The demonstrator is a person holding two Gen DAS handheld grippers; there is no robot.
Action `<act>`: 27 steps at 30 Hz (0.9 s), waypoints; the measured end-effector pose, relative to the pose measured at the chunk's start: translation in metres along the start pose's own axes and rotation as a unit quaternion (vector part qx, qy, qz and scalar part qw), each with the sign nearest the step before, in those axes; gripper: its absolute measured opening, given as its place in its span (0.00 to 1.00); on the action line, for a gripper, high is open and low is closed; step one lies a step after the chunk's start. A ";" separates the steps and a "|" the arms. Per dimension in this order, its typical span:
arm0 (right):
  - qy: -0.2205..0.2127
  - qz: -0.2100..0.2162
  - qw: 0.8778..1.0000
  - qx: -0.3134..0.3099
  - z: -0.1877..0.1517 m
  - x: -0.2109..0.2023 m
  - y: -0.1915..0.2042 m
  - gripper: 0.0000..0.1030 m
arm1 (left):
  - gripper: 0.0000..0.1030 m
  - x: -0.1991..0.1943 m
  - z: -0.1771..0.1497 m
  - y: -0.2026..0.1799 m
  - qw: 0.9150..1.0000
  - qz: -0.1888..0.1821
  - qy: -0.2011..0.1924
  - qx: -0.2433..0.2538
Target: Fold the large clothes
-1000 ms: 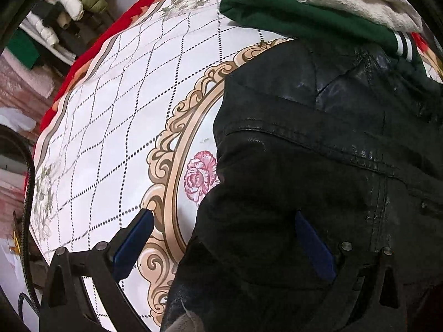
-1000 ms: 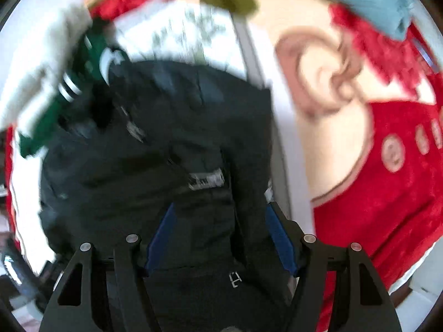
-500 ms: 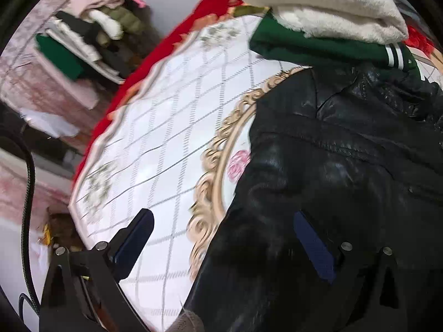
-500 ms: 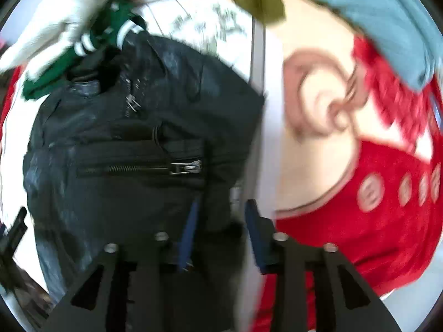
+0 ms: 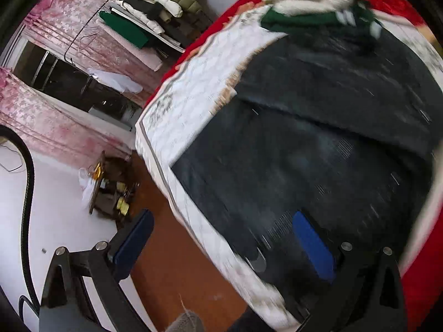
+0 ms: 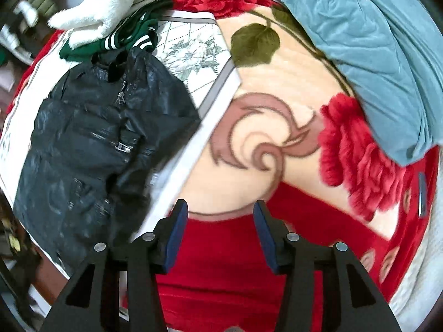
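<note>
My left hand-held gripper (image 5: 224, 244) hangs spread wide above the bed's near edge, one blue pad over the brown floor (image 5: 177, 260), the other over the black leather jacket (image 6: 97, 141), pinching nothing. My right hand-held gripper (image 6: 220, 236) is likewise parted and empty, angled over the red floral blanket (image 6: 235, 282) just beside the jacket. The jacket lies on the white quilted mat (image 6: 193, 52), collar toward the green-and-white garment (image 6: 116, 38), long axis running from there toward the near edge.
</note>
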State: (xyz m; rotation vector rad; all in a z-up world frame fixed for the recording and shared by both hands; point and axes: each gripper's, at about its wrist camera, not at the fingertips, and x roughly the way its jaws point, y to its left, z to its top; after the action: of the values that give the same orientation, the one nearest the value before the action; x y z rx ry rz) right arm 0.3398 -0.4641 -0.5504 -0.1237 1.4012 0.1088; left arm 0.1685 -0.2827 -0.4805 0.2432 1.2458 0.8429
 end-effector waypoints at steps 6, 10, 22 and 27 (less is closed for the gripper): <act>0.018 -0.012 1.000 -0.015 0.005 0.014 -0.041 0.50 | 1.00 -0.039 -0.058 -0.067 0.999 0.033 -0.009 -0.008; 0.029 -0.005 1.000 -0.008 0.018 0.022 -0.055 0.50 | 1.00 -0.034 -0.072 -0.103 0.999 0.052 -0.002 0.002; 0.046 0.041 0.998 -0.021 0.043 0.047 -0.042 0.50 | 1.00 0.010 -0.067 -0.157 0.967 0.160 -0.059 0.190; 0.056 0.057 0.997 -0.017 0.043 0.060 -0.042 0.50 | 1.00 0.010 -0.066 -0.156 0.957 0.173 -0.068 0.223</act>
State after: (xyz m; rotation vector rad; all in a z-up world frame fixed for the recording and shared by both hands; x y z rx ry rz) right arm 0.3980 -0.4987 -0.6016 -0.0794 1.5189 0.2232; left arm 0.1762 -0.4010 -0.6023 0.8903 1.2692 0.8147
